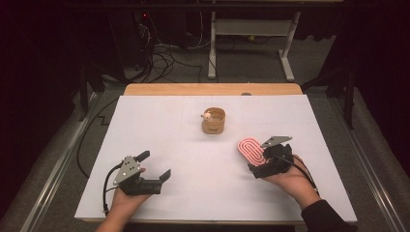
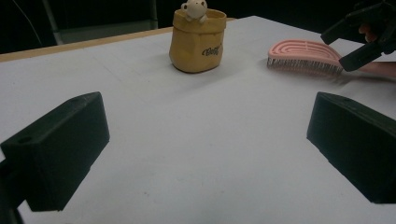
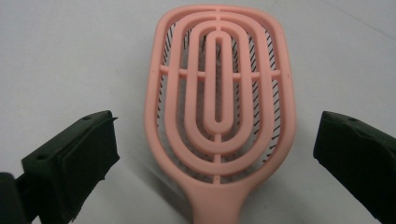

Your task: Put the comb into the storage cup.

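**Straddling the pink hairbrush, jaws wide**

Right gripper (image 3: 215,154) spread wide, jaws either side of the pink hairbrush (image 3: 219,93), not touching it. Brush lies bristles-down on the white desk (image 1: 169,145). Left gripper (image 1: 157,165) also wide open, empty, well apart from brush. Yellow bear pot (image 1: 213,121) beyond both grippers.

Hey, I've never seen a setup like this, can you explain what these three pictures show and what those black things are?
A person sits at a white table holding a hand-held two-jaw gripper in each hand. The high view looks down from above; each of the other two comes from a camera riding on one gripper. The left gripper is open over bare table. The right gripper is open, its black jaws either side of a pink hairbrush lying bristles down, not yet clamped. Farther back stands a small yellow pot with a little figure on its rim.
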